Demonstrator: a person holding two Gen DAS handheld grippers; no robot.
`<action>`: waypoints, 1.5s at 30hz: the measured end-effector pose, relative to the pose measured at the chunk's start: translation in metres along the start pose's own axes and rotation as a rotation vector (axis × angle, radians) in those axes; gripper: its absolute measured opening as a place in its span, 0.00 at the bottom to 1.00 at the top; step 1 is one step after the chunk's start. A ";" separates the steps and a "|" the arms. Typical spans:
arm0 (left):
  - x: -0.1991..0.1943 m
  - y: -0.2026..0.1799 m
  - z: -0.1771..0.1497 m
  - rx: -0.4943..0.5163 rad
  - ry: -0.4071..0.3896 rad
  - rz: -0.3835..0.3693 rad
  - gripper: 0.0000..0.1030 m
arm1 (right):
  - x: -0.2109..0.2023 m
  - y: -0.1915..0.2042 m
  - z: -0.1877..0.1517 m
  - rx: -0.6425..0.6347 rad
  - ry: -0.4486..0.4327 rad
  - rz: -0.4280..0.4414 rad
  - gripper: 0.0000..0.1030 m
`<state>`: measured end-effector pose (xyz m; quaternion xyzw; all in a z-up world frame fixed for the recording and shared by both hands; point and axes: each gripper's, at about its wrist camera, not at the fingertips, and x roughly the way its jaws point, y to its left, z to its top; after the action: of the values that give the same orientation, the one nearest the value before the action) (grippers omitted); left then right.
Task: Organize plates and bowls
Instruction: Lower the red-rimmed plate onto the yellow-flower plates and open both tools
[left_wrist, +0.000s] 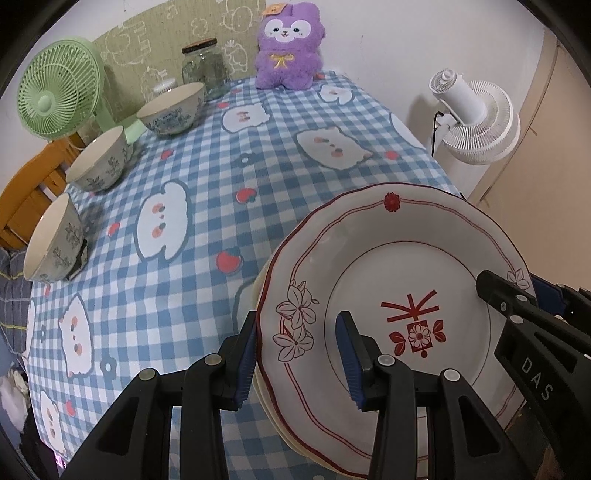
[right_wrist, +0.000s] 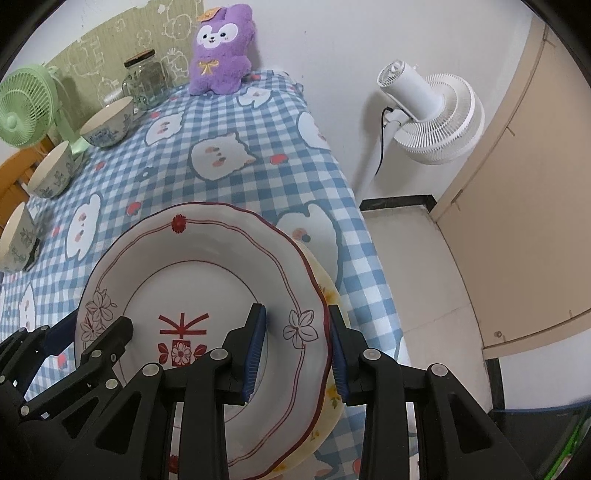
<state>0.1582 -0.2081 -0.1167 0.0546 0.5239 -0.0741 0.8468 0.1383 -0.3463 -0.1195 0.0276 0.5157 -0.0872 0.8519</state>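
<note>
Both tongs, left (left_wrist: 297, 356) and right (right_wrist: 297, 350), straddle opposite plate (left_wrist: 399, 273) rims.

My left gripper (left_wrist: 301, 354) reaches in from the near left with its fingers (left_wrist: 245, 360) parted, one blue pad on each side of the plate rim it straddles. My right gripper (right_wrist: 297, 350) mirrors it from the near right, fingers (right_wrist: 255, 349) likewise spread across the opposite rim. Each gripper shows at the edge of the other's wrist view.
</note>
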 end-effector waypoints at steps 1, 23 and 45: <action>0.000 -0.001 0.000 0.006 -0.004 0.006 0.40 | 0.001 0.000 0.000 0.001 0.003 0.001 0.35; 0.007 -0.003 -0.005 0.073 -0.041 0.088 0.40 | 0.012 0.005 -0.003 0.024 0.019 -0.008 0.36; 0.010 -0.017 -0.012 0.072 -0.091 0.178 0.41 | 0.013 0.010 -0.006 0.003 0.028 -0.071 0.40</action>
<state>0.1489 -0.2234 -0.1315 0.1276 0.4751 -0.0197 0.8704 0.1406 -0.3368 -0.1345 0.0120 0.5279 -0.1178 0.8410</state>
